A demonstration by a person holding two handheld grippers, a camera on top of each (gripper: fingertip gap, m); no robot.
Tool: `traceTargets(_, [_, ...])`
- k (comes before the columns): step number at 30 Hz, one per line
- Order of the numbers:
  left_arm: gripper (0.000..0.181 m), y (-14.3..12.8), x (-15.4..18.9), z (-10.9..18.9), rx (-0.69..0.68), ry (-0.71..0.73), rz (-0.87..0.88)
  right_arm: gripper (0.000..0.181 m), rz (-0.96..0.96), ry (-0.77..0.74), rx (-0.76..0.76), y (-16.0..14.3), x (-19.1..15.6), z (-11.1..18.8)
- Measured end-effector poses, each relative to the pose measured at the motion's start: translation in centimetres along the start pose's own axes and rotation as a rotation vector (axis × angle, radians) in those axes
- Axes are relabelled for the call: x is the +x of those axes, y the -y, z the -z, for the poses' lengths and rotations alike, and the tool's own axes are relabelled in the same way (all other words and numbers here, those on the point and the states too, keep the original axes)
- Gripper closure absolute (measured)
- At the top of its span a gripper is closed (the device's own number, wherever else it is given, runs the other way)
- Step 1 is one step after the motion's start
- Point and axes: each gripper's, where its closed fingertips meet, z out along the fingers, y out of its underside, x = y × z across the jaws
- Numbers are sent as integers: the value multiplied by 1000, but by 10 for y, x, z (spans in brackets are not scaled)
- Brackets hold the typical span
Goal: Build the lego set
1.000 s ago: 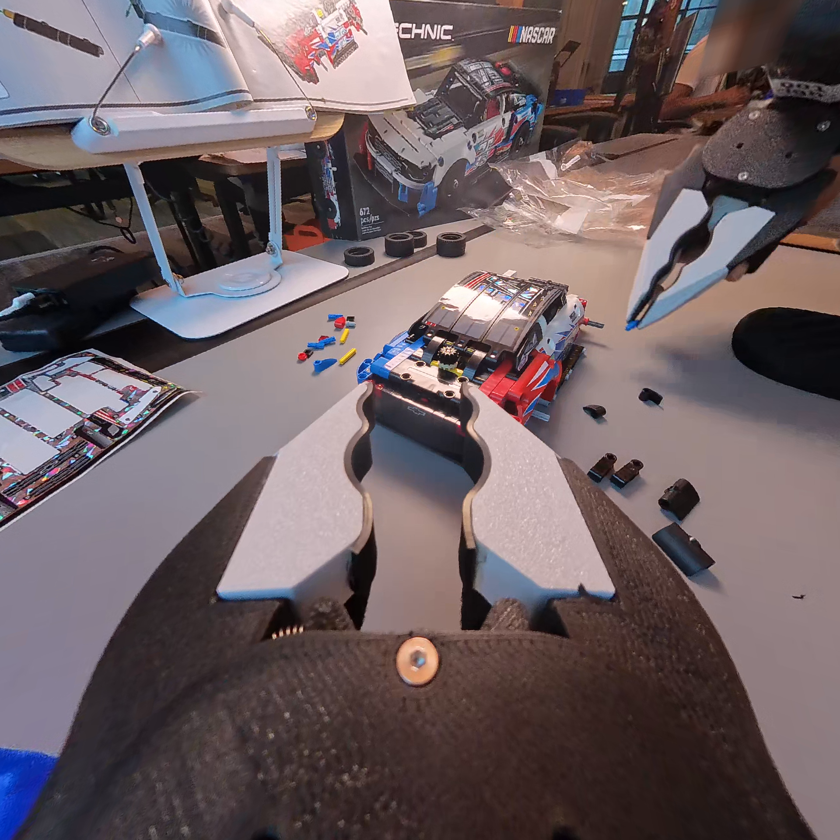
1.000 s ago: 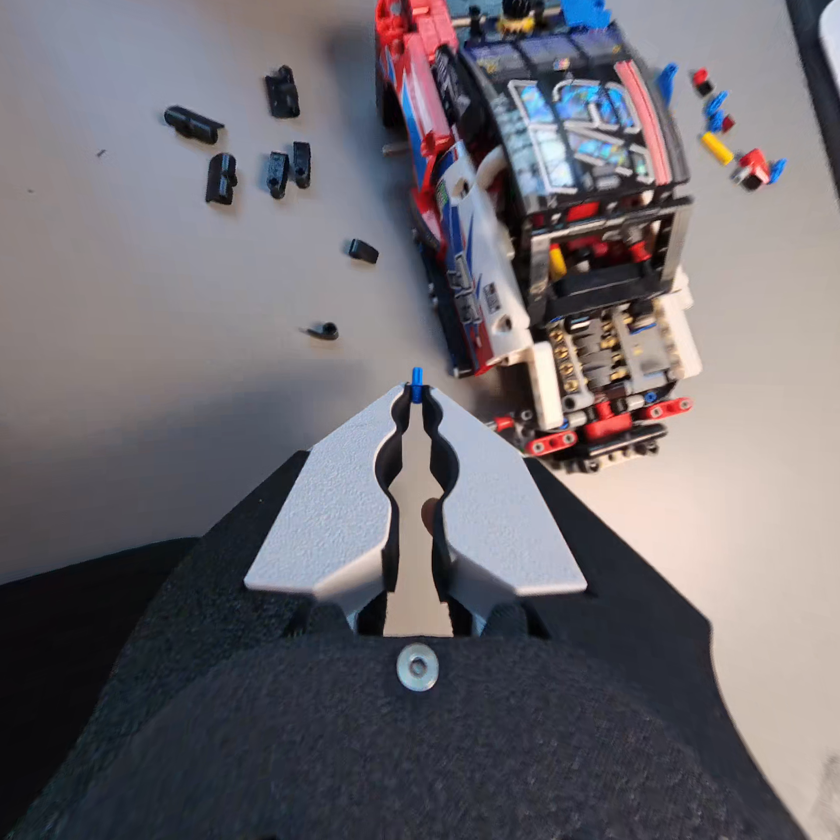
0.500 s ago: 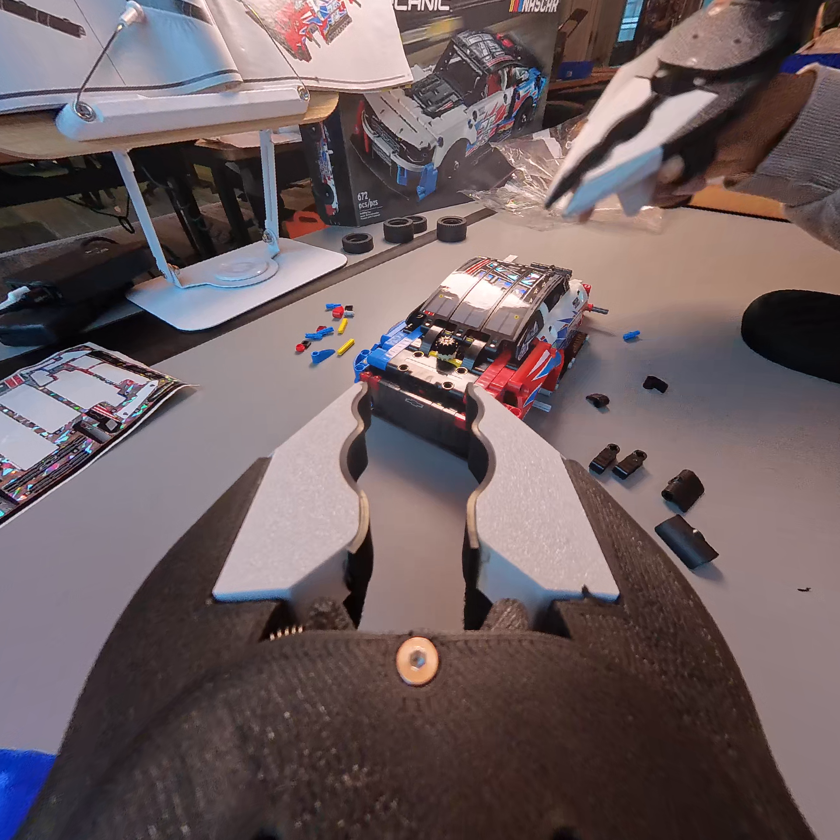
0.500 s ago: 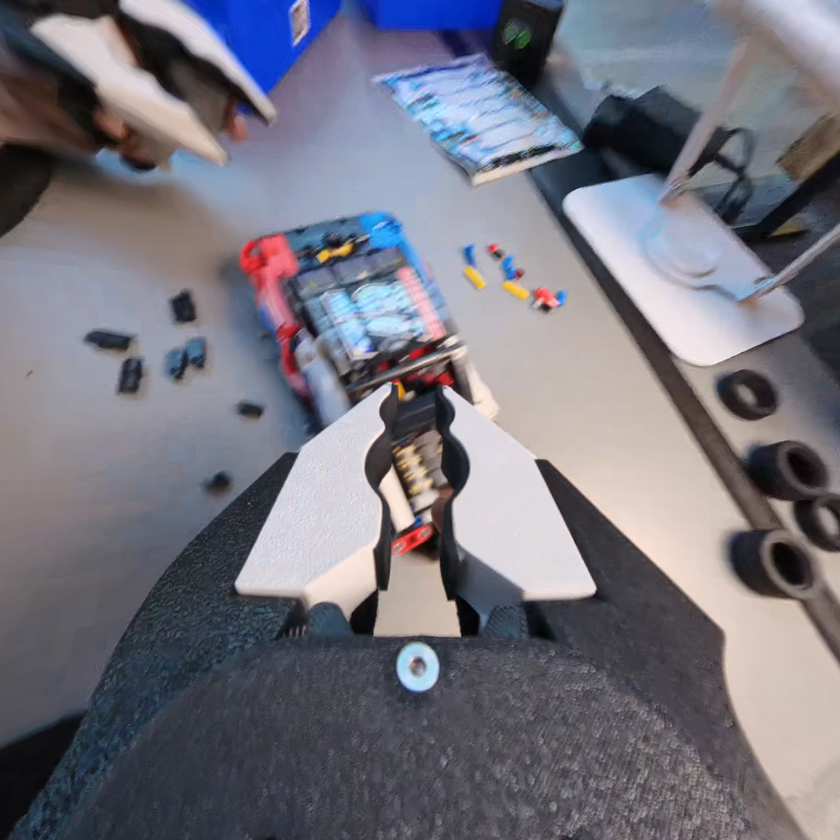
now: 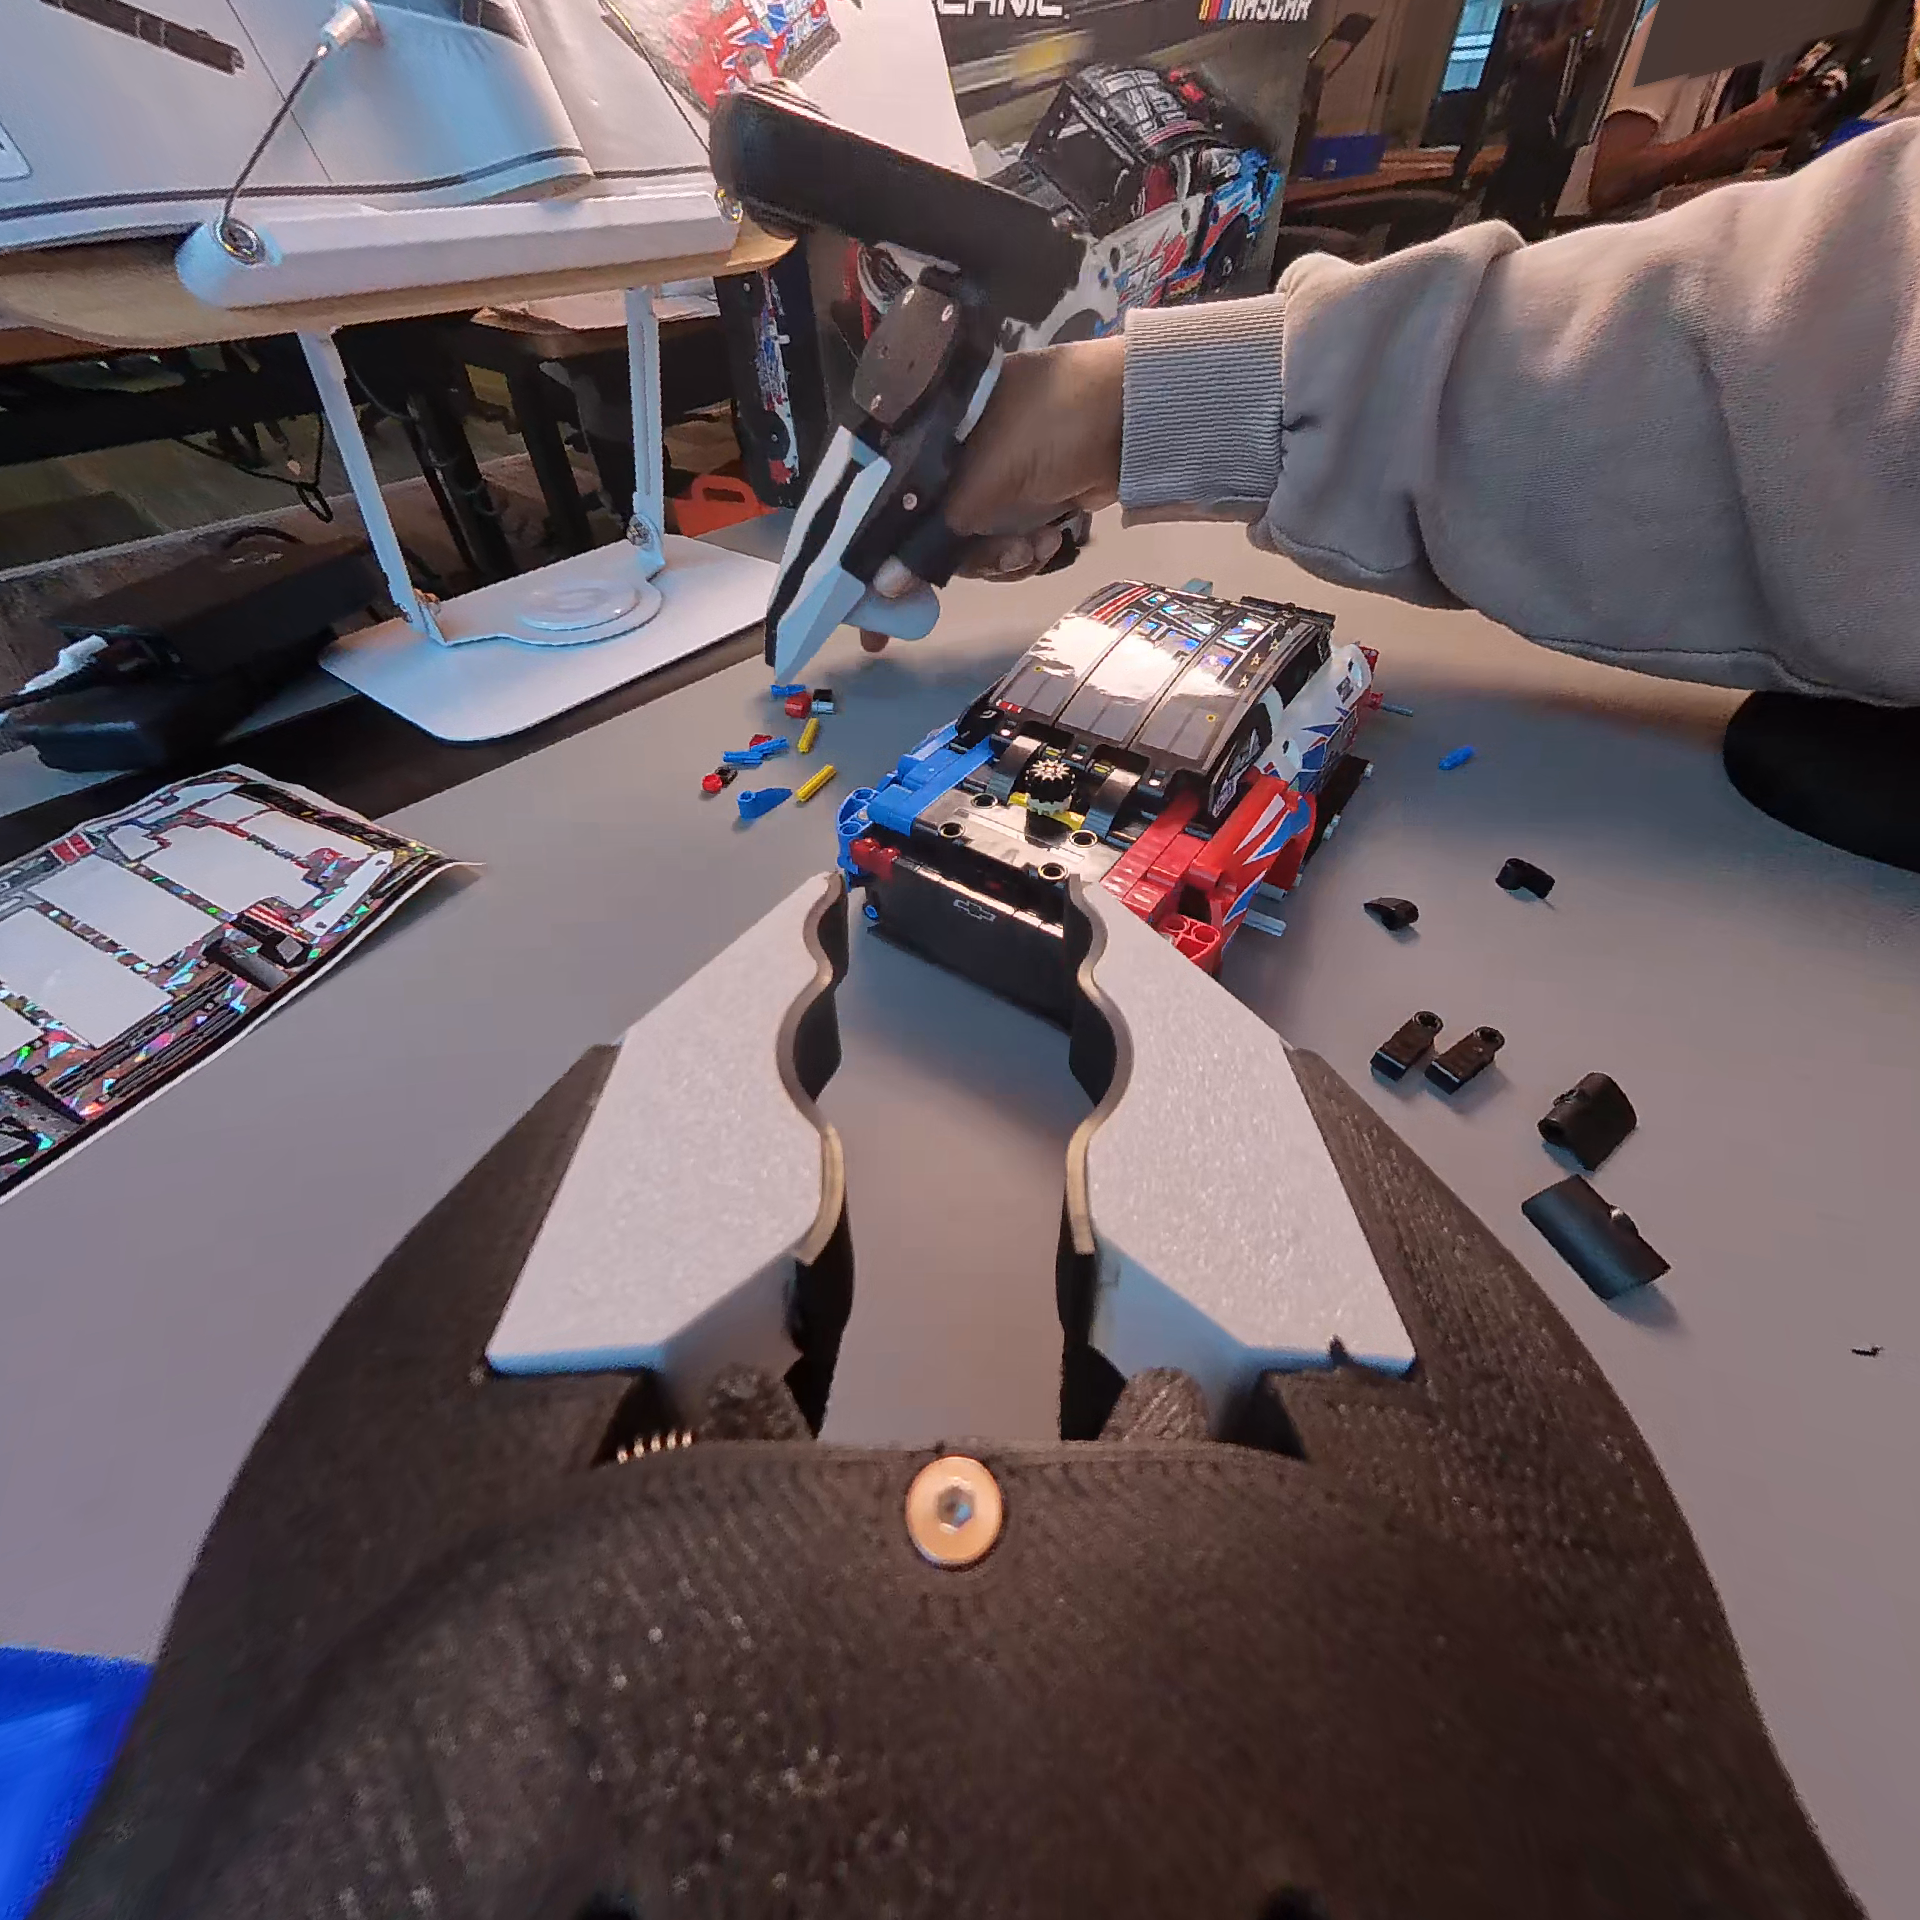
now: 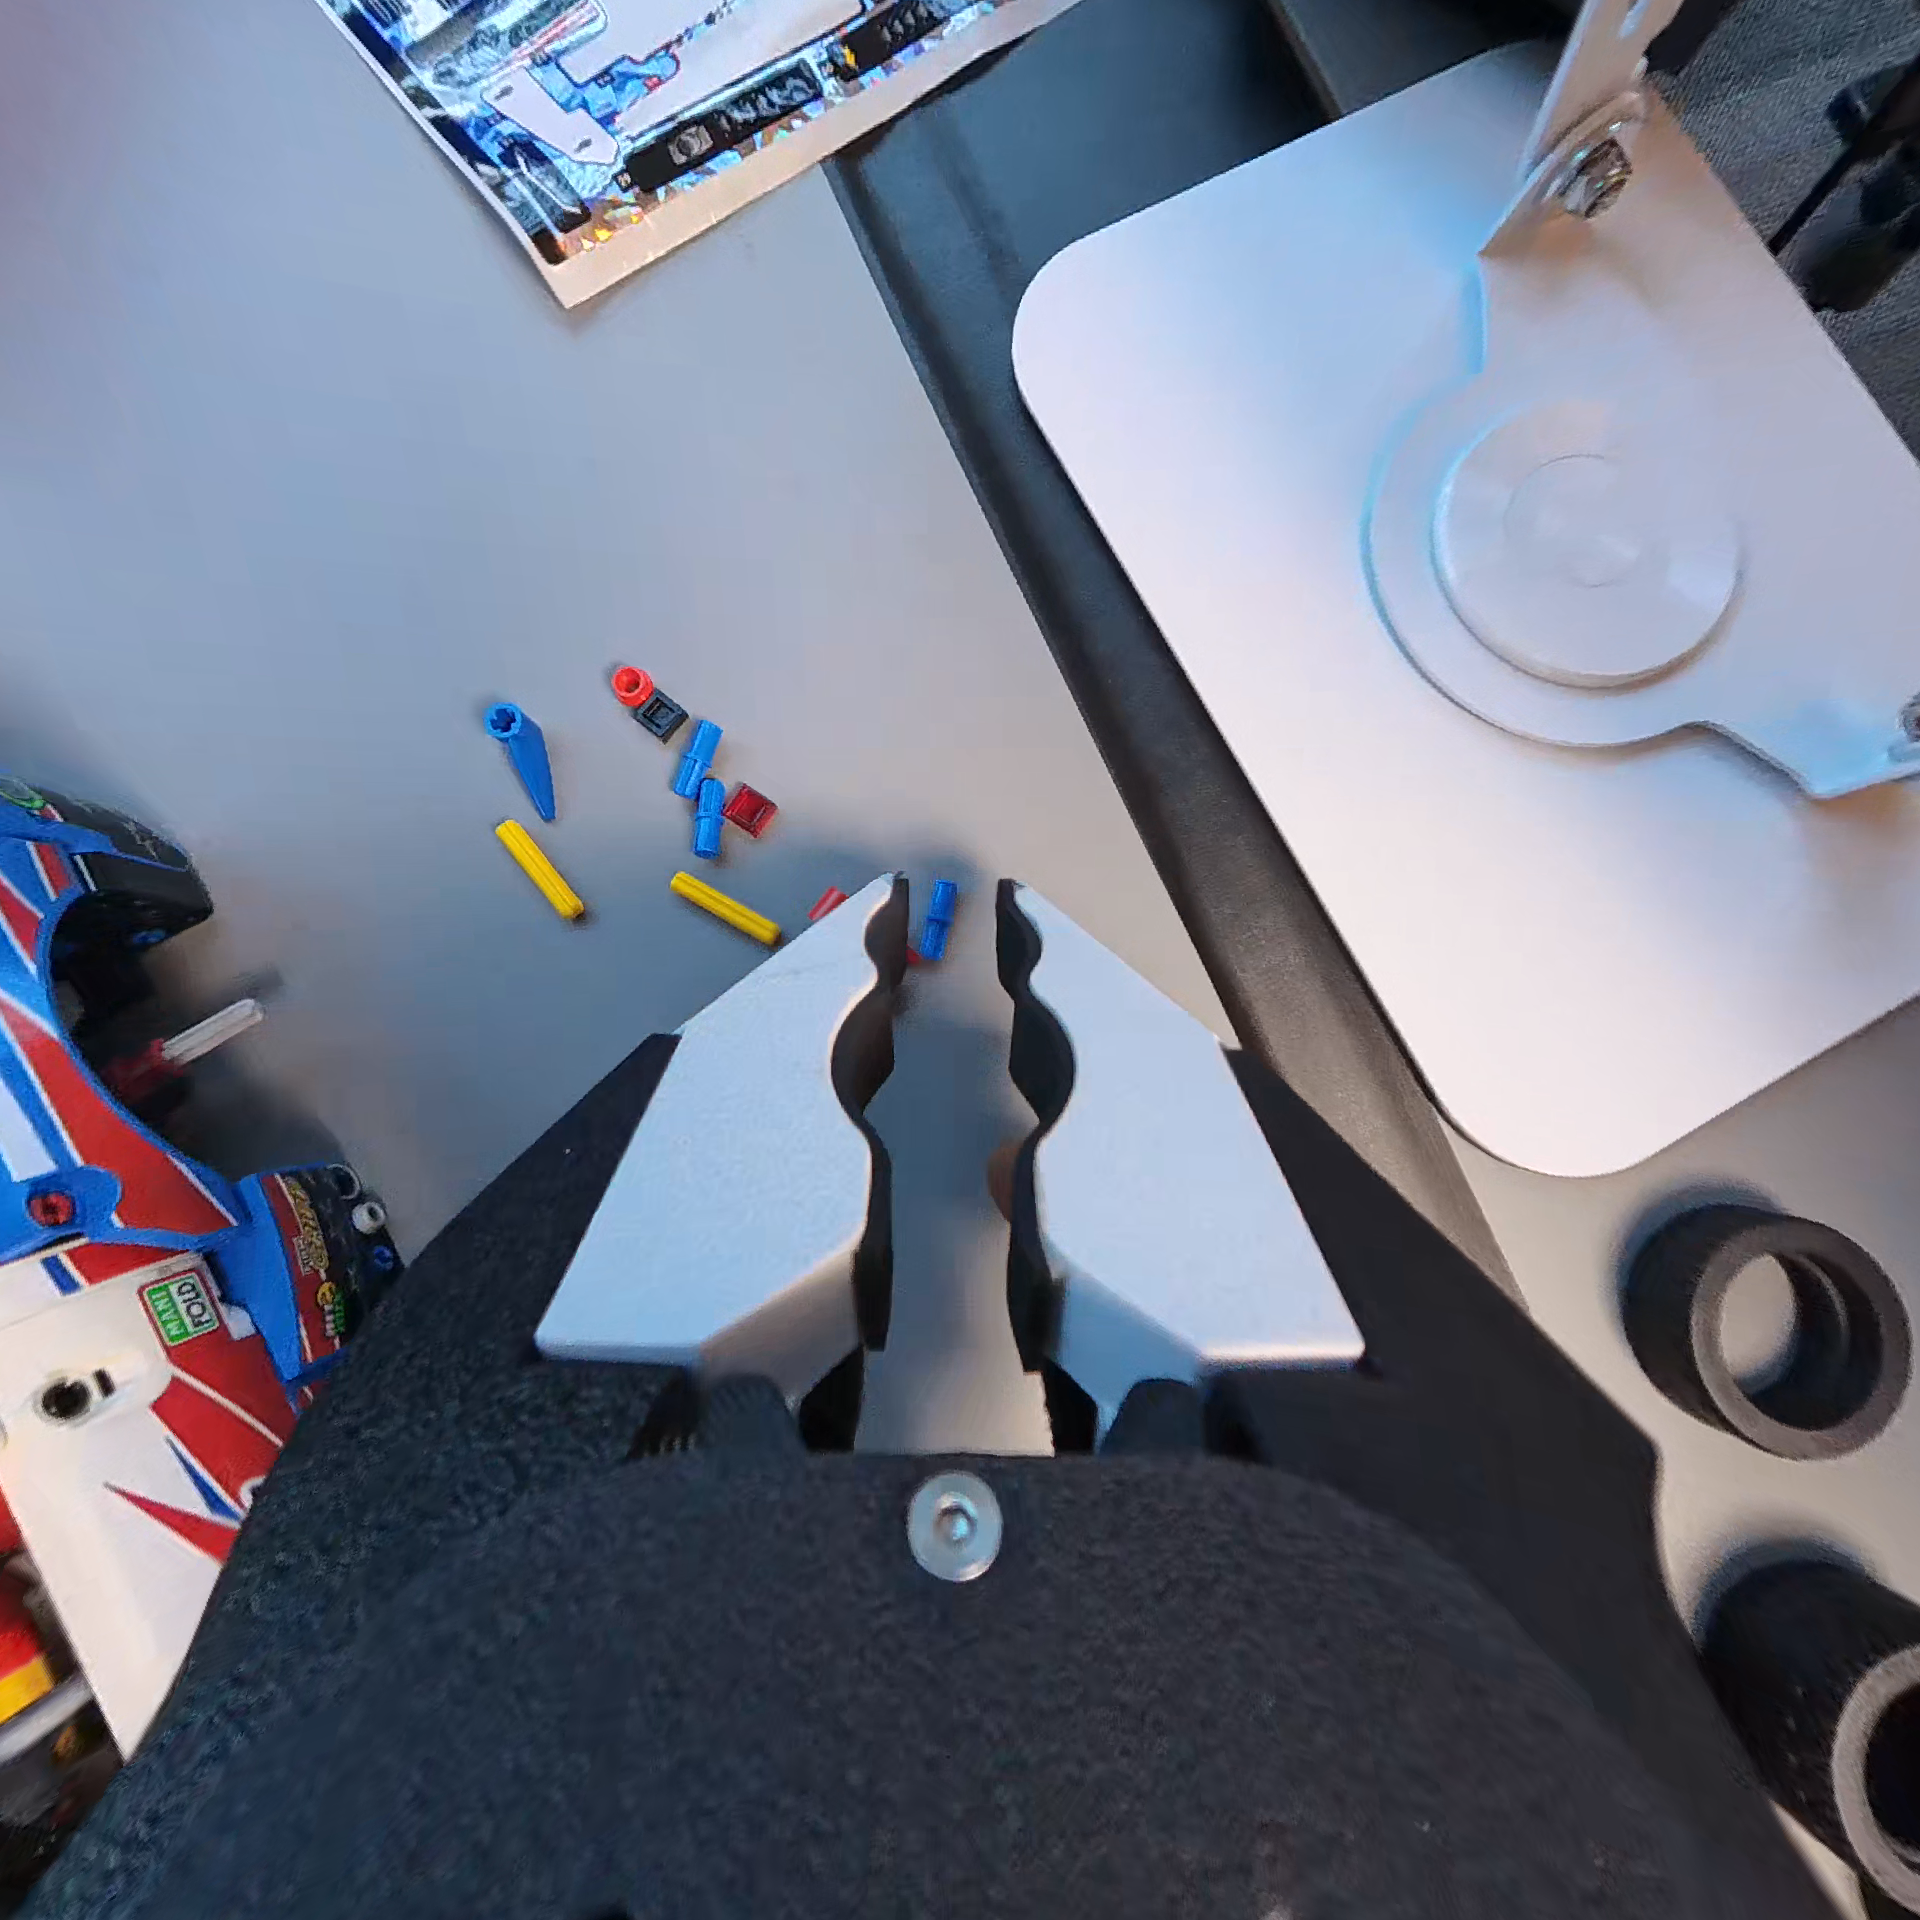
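The right gripper [image 6: 948, 891] hung parted over a small blue peg [image 6: 939, 918] among the loose bits beside the car [image 5: 1122, 774]. The left gripper [image 5: 951, 914] waited spread, empty, at the car's end. Picking seemed underway; next, a careful pinch.

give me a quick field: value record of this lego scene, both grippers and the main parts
left gripper: open, empty, jaws flanking the lego car's rear end
right gripper: open, tips low over a blue pin
lego car: part built, on the grey table, no wheels fitted
loose coloured pieces: blue, yellow, red, beside the car
black pieces: scattered on the car's other side
tyres: loose by the stand base
sticker sheet: flat on table
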Motion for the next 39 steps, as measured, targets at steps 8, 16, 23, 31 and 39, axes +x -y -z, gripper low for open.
traceTargets(8, [142,-3,-1,-2,-7,-16,29,179,43,-21,-78,-7,0,-7])
traceTargets(16, [142,2,-1,1,17,-5,14,179,186,69,242,20,-93,113])
traceTargets(23, [144,4,0,-1,28,-8,11,178,214,72,98,-87,-191,152])
traceTargets(31, [144,6,2,1,29,4,-13,178,174,18,-28,-150,-206,124])
traceTargets(39, [144,4,2,-1,19,-1,-8,169,297,0,231,-32,-169,164])
